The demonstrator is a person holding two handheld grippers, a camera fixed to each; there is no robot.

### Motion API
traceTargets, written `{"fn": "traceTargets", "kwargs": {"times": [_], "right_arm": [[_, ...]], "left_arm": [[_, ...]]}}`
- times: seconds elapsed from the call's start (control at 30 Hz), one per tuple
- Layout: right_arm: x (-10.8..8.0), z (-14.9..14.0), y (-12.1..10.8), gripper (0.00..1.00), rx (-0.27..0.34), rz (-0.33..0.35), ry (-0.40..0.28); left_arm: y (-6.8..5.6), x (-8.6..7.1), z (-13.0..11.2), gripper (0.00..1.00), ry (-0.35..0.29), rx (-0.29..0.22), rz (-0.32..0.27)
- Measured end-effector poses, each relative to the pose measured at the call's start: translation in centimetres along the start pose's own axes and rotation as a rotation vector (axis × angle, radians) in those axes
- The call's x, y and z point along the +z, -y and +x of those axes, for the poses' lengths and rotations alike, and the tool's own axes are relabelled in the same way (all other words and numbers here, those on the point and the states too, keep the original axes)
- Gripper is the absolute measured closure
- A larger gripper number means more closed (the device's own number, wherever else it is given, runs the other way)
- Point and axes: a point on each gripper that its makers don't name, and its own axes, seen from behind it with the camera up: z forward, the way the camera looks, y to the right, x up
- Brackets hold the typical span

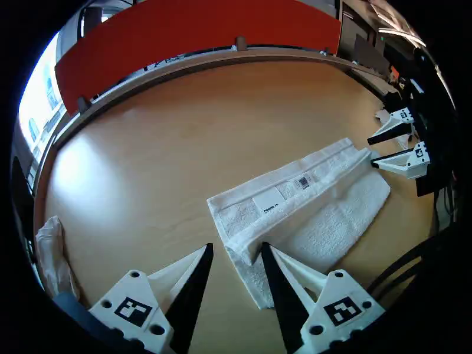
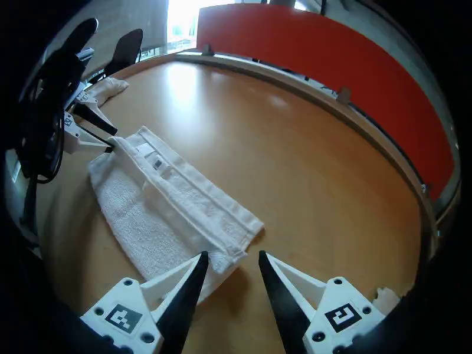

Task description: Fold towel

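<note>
A white terry towel [image 1: 307, 212] lay as a long band on the light wooden table [image 1: 177, 147], running from lower centre to the right edge of the left gripper view. One long side was already turned over, so its sewn labels faced up. A red partition panel [image 1: 194, 35] stood along the table's far rim, and a crumpled white cloth [image 1: 53, 253] sat at the lower left.

The left gripper [image 1: 236, 248] was wide open and held nothing. The towel's near folded corner lay between its tips, closer to the right-hand finger. In the right gripper view the right gripper [image 2: 233, 255] was just as wide open and empty, with the towel's other end just beside its left-hand finger at lower centre.

The towel looked light, soft and limp. It would likely sag and drag between two holds rather than keep its shape, though the looped pile should not slip. The best holds seemed to be the end corners, pinching both layers together so the lengthwise fold would not fall open
</note>
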Motion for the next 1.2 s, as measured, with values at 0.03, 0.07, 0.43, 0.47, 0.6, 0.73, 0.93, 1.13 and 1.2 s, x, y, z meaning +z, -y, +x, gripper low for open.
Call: {"fn": "traceTargets", "kwargs": {"times": [0.03, 0.07, 0.43, 0.47, 0.6, 0.73, 0.93, 1.13, 1.2], "right_arm": [[0.0, 0.0, -0.1, 0.34, 0.002, -0.001, 0.0], [0.1, 0.1, -0.2, 0.34, 0.003, -0.003, -0.001], [0.4, 1.0, -1.7, 0.23, 0.023, -0.043, -0.023], [0.4, 1.1, -1.9, 0.21, 0.024, -0.049, -0.025], [0.4, 1.4, -2.5, 0.09, 0.031, -0.066, -0.034], [0.2, 1.6, -2.9, 0.08, 0.039, -0.079, -0.043], [-0.1, 1.8, -3.2, 0.08, 0.052, -0.086, -0.054], [-0.5, 2.0, -2.9, 0.08, 0.06, -0.082, -0.064], [-0.7, 2.0, -2.7, 0.08, 0.061, -0.078, -0.067]], "left_arm": [[0.1, 0.0, 0.1, 0.39, -0.001, -0.002, 0.002], [0.2, 0.0, 0.1, 0.38, -0.003, -0.004, 0.003], [1.7, 0.1, 1.2, 0.25, -0.017, 0.014, 0.044], [1.9, 0.1, 1.4, 0.24, -0.019, 0.015, 0.047], [2.4, 0.1, 1.8, 0.18, -0.028, 0.007, 0.062], [2.8, -0.1, 2.1, 0.08, -0.035, -0.003, 0.072], [2.9, -0.4, 2.1, 0.07, -0.04, -0.018, 0.07], [2.7, -0.8, 2.2, 0.07, -0.047, -0.026, 0.065], [2.6, -1.1, 2.1, 0.07, -0.049, -0.03, 0.063]]}}
